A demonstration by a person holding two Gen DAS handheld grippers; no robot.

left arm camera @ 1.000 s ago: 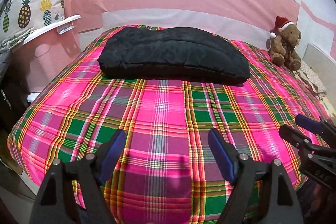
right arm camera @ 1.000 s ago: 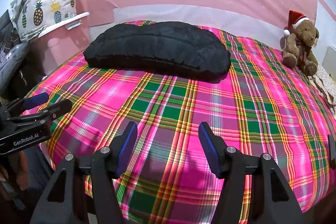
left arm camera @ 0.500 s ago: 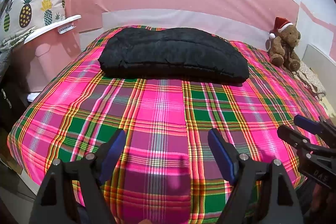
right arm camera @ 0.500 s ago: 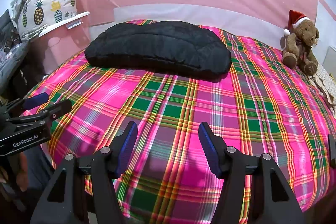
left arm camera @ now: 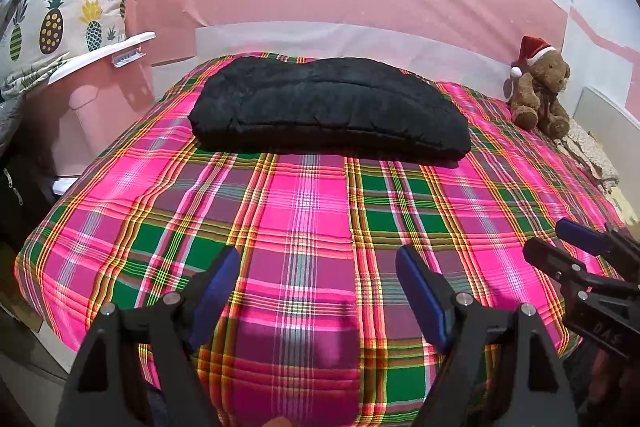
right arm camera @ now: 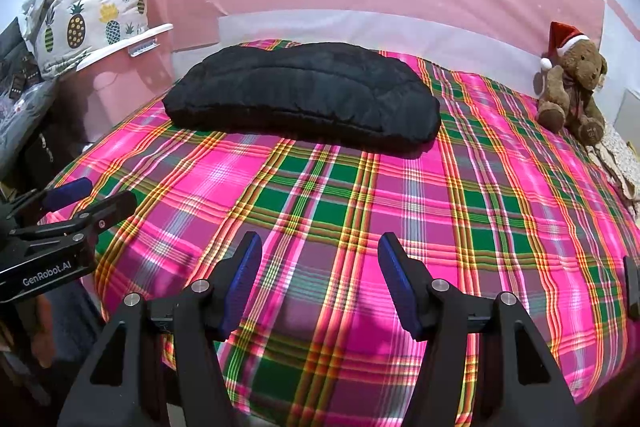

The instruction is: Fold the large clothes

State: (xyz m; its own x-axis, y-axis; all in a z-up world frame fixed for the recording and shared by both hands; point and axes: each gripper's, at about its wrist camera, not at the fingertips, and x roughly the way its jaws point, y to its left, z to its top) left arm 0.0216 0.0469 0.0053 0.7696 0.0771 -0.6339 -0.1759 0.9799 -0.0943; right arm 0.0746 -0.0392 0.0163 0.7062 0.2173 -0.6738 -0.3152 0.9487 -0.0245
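Ahead at twelve o'clock, the black padded garment (left arm camera: 328,107) lies crosswise on the plaid bed (left arm camera: 312,227), well beyond left gripper (left arm camera: 320,291) and right gripper (right arm camera: 320,279), both spread empty, neither clearly nearer.

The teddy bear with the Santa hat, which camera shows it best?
The right wrist view. There the teddy bear looks larger and sharper, its face, hat and both feet all visible at the far right of the plaid bedspread. The left wrist view shows the same bear, smaller and less detailed.
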